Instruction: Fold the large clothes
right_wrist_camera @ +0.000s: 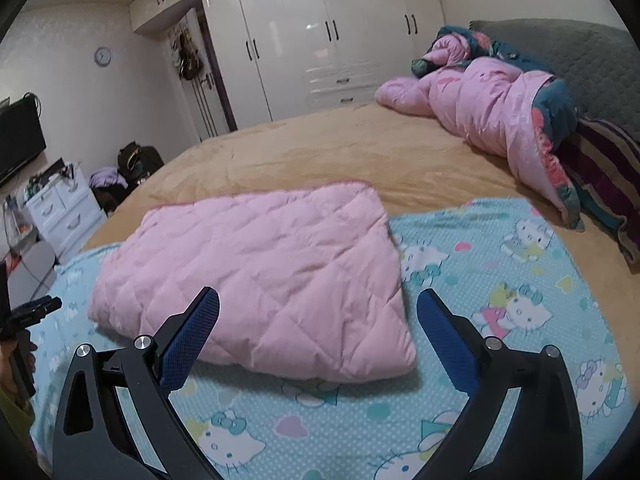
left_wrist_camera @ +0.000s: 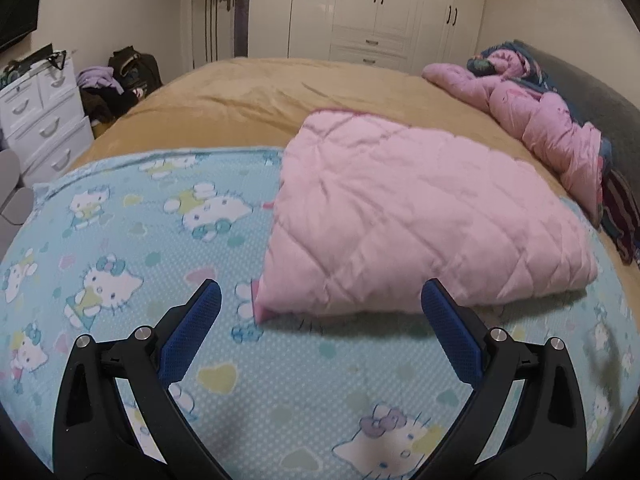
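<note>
A pink quilted garment point(left_wrist_camera: 404, 216) lies folded into a thick rectangle on a blue cartoon-cat sheet point(left_wrist_camera: 132, 264) on the bed. It also shows in the right wrist view point(right_wrist_camera: 260, 276). My left gripper point(left_wrist_camera: 320, 292) is open and empty, hovering just in front of the fold's near edge. My right gripper point(right_wrist_camera: 318, 300) is open and empty, above the fold's near right corner. The left gripper point(right_wrist_camera: 32, 312) shows at the left edge of the right wrist view, its jaws unclear there.
A tan bedspread point(left_wrist_camera: 248, 92) covers the bed. A crumpled pink duvet point(right_wrist_camera: 492, 108) and striped bedding point(right_wrist_camera: 604, 168) lie by the grey headboard point(right_wrist_camera: 580, 56). White drawers point(left_wrist_camera: 40, 120), bags point(left_wrist_camera: 128, 68) and white wardrobes point(left_wrist_camera: 368, 8) stand beyond the bed.
</note>
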{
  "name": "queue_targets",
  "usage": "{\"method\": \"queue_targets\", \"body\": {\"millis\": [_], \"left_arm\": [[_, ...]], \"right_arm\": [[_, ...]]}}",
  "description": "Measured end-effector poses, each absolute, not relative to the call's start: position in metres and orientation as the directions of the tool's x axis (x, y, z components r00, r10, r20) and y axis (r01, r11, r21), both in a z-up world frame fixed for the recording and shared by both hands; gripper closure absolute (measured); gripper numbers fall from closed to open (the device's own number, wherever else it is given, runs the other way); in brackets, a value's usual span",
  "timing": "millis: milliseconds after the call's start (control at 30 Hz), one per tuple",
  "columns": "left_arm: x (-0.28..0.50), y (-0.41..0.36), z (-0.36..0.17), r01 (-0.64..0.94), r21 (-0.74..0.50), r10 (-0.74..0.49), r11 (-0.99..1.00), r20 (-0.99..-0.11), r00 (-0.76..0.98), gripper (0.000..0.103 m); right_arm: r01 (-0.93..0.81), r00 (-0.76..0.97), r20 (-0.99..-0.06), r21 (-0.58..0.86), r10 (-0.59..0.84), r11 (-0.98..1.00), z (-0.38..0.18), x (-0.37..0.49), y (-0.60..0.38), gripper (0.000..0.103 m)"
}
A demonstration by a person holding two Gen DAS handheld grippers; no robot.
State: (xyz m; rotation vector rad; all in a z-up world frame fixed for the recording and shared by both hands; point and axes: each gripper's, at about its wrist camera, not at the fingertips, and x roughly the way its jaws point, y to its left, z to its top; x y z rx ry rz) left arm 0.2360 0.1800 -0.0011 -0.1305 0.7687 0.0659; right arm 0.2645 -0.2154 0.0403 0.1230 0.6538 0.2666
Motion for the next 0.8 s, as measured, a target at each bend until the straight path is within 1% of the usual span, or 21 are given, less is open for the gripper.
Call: {"method": "queue_targets", "body": {"millis": [133,267,333,467,600,800], "left_arm": [[0.231,0.186,-0.015,-0.107,-0.108,-0.003,0.988,-0.718,0.696,0.009],[0.234,0.197,-0.028,-0.116,-0.191,-0.062,0.975,-0.731,0.680,0.009],[0.238,0.200,-0.032,-0.130,-0.200,-0.063,0.971,-0.740,0.670,0.009],[0.250,0.200,-0.034,-0.122,-0.200,-0.072,0.972,-0.750,0.658,0.009],[0.268,0.207,-0.034,-0.121,-0.263,-0.123,0.957,-0.748,0.652,0.009],[0.302,0.207,-0.031,-0.133,-0.217,-0.087,0.967,-0.773,0.629,0.009]], "right_arm": [[-0.195,0.734,-0.618,0.204,0.281,0.959,0.020,0.265,-0.212,0.004],[-0.168,0.707,-0.652,0.219,0.272,0.961,-0.003,0.267,-0.212,0.004],[-0.157,0.700,-0.662,0.225,0.269,0.962,-0.011,0.269,-0.212,0.004],[-0.136,0.691,-0.673,0.236,0.263,0.962,-0.020,0.274,-0.215,0.004],[-0.111,0.692,-0.676,0.247,0.253,0.963,-0.021,0.285,-0.222,0.004],[-0.054,0.670,-0.700,0.283,0.245,0.957,-0.029,0.315,-0.235,0.004]]}}
